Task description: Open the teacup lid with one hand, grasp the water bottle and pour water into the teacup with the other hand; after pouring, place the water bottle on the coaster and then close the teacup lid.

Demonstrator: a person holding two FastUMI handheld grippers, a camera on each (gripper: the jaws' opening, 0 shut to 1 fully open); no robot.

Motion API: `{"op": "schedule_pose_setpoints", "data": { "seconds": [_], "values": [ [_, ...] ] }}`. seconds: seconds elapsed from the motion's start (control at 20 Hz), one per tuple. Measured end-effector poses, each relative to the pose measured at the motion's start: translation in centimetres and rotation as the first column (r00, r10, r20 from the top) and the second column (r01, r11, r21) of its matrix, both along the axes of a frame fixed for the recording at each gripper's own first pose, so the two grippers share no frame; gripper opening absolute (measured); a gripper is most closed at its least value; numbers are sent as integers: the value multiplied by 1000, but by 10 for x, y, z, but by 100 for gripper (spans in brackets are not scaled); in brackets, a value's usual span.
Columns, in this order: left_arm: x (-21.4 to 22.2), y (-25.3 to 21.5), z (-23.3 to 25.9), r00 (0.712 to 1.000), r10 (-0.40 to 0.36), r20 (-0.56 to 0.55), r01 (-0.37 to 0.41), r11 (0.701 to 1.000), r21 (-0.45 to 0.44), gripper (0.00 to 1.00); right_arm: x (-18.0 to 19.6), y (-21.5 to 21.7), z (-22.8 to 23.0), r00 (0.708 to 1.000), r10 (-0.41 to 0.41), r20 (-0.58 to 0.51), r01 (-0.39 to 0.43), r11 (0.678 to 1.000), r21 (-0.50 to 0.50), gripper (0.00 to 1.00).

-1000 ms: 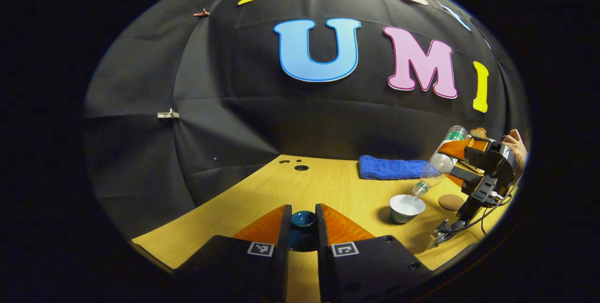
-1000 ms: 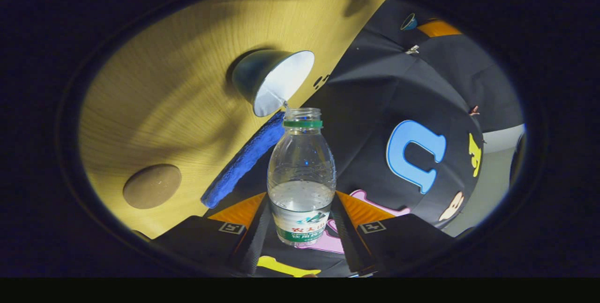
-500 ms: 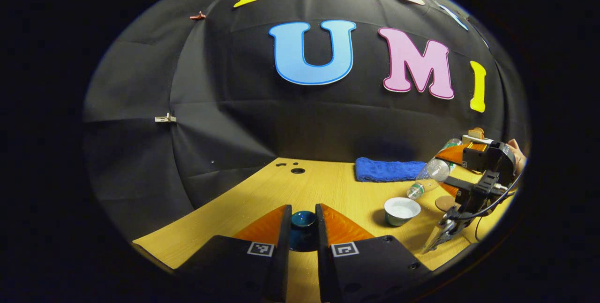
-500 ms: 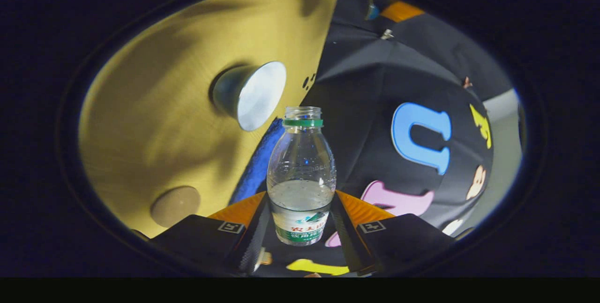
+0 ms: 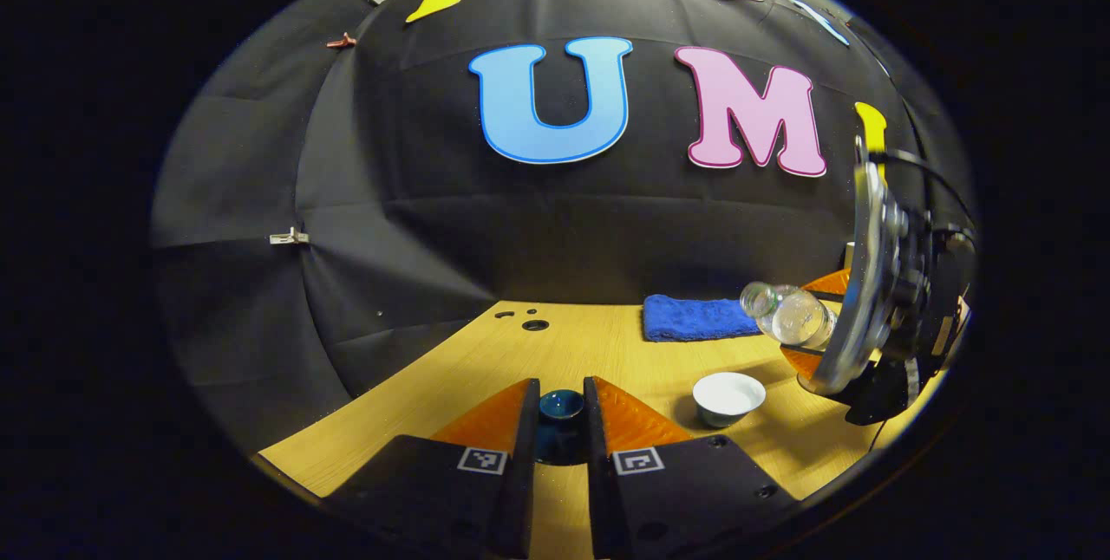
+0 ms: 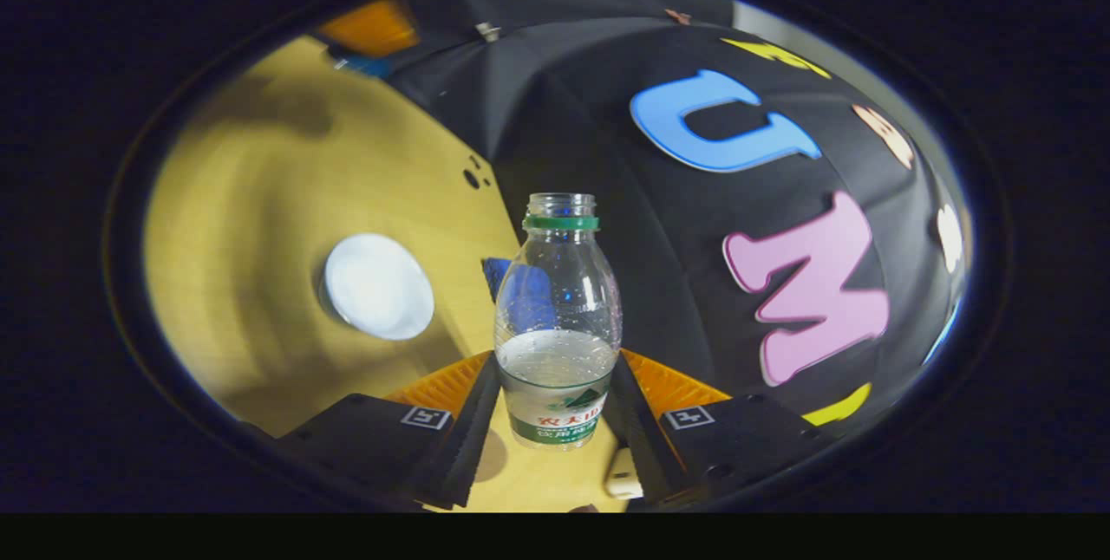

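Observation:
My left gripper [image 5: 560, 388] is shut on the dark blue teacup lid [image 5: 560, 418], held low over the wooden table [image 5: 486, 369]. The open teacup [image 5: 728, 393], white inside, stands to its right; in the right gripper view the teacup [image 6: 379, 286] lies left of the bottle. My right gripper [image 6: 558, 361] is shut on the clear, uncapped water bottle [image 6: 558, 283], which is partly full. In the left gripper view the bottle [image 5: 785, 315] lies roughly level above and right of the cup, its mouth pointing left, with the right gripper's body [image 5: 884, 317] behind it.
A folded blue towel [image 5: 698, 317] lies at the back of the table by the black cloth wall. Small round holes [image 5: 534, 325] mark the tabletop at the far left. The table's near edge runs just below my left gripper.
The bottle has swung up from its downward pouring tilt over the teacup to about level, and its mouth has left the cup. My left gripper has kept the lid in place.

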State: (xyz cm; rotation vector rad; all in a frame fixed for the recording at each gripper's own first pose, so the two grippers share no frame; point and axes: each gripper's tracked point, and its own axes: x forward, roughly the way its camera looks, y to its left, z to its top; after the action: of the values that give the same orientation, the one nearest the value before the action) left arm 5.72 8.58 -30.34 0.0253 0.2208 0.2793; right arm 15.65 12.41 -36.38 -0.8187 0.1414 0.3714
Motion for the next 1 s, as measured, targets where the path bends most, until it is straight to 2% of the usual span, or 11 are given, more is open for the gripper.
{"op": "schedule_pose_setpoints", "data": {
  "seconds": [0.15, 0.2, 0.3, 0.35, 0.4, 0.55, 0.65, 0.8, 0.9, 0.95, 1.0],
  "values": [
    [12, -13, 2, 1000, -24, 3, 24, 1000, 3, 26, -3, -4, 13, 994, -35, -104, 60, 966, 253, 74],
    [17, -19, 2, 999, -36, 3, 36, 999, -1, 30, -2, -11, 20, 991, -50, -125, 89, 938, 334, 74],
    [29, -34, 4, 998, -66, 4, 66, 998, 3, 26, -1, -28, 26, 985, -81, -153, 144, 873, 466, 74],
    [33, -39, 4, 997, -77, 5, 77, 997, 6, 30, 0, -37, 25, 980, -97, -176, 176, 838, 517, 74],
    [39, -47, 4, 995, -96, 4, 96, 995, 7, 30, 3, -45, 23, 972, -102, -212, 209, 786, 581, 74],
    [50, -58, 1, 993, -116, 2, 116, 993, -16, 30, 3, -62, 19, 963, -103, -249, 247, 708, 661, 73],
    [55, -64, 0, 993, -120, -2, 120, 992, -30, 34, 1, -71, 13, 957, -116, -264, 269, 688, 674, 74],
    [62, -69, -5, 992, -127, -8, 127, 992, -22, 26, 3, -81, 3, 952, -120, -281, 287, 666, 688, 74],
    [68, -73, -7, 990, -138, -10, 138, 990, -14, 26, 5, -86, -3, 947, -119, -298, 303, 644, 703, 74],
    [71, -77, -7, 990, -143, -12, 143, 990, -10, 30, 4, -88, -5, 944, -121, -306, 310, 634, 708, 74],
    [72, -78, -9, 989, -149, -13, 149, 989, -8, 26, 5, -91, -8, 942, -123, -312, 318, 625, 713, 71]
  ]
}}
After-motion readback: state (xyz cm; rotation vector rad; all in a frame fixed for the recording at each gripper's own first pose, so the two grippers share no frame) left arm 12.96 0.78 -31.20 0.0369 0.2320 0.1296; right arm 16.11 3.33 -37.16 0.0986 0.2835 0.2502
